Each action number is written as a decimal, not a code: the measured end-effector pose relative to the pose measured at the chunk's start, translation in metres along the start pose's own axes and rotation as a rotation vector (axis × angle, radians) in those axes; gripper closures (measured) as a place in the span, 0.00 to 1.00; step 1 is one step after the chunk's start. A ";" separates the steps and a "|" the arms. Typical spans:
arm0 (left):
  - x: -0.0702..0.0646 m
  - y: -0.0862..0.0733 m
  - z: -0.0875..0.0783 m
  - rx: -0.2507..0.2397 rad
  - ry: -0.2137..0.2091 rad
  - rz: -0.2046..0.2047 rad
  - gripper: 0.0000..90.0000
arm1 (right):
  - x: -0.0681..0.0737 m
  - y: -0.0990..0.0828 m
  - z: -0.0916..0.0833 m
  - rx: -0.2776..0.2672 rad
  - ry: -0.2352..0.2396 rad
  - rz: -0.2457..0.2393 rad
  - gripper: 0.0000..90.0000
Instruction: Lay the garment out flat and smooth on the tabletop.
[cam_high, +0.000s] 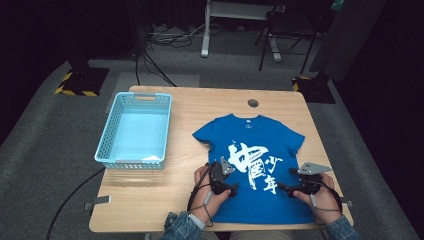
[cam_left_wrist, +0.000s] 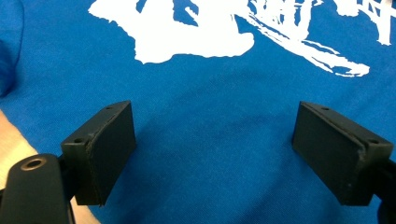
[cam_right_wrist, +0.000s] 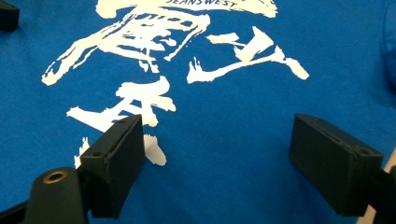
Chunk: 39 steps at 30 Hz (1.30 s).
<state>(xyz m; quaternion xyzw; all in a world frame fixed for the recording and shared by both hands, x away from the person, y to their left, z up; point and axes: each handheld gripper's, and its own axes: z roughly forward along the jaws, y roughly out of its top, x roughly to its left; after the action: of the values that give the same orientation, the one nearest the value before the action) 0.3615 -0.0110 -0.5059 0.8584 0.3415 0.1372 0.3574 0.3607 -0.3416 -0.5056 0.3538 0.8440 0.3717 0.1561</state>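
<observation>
High view: a blue T-shirt with white print lies flat, front up, on the right half of a wooden table, collar away from the person. The left gripper and right gripper hover over its lower part, jaws spread wide and holding nothing. Likely step: seizing the hem; each should pinch cloth near a lower corner, low and level. An empty light-blue basket stands at left; grey carpet and dark stands surround.

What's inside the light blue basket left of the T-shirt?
The light blue basket looks empty: its pale floor shows, bar a small whitish patch at the near right corner, which I cannot identify. The near wall hides the strip of floor right behind it.
</observation>
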 end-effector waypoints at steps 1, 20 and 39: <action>0.003 0.001 0.001 -0.001 0.001 -0.004 0.15 | -0.002 0.002 0.002 -0.001 0.001 0.000 0.20; 0.053 0.016 0.015 -0.003 0.048 -0.052 0.15 | -0.028 0.036 0.038 -0.001 -0.013 0.010 0.20; 0.025 0.033 -0.032 -0.038 0.039 -0.014 0.14 | -0.015 0.054 -0.003 -0.048 0.021 -0.042 0.18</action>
<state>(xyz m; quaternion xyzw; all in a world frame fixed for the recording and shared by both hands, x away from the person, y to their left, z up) 0.3805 0.0057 -0.4602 0.8462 0.3519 0.1577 0.3678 0.3957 -0.3283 -0.4640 0.3284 0.8435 0.3923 0.1636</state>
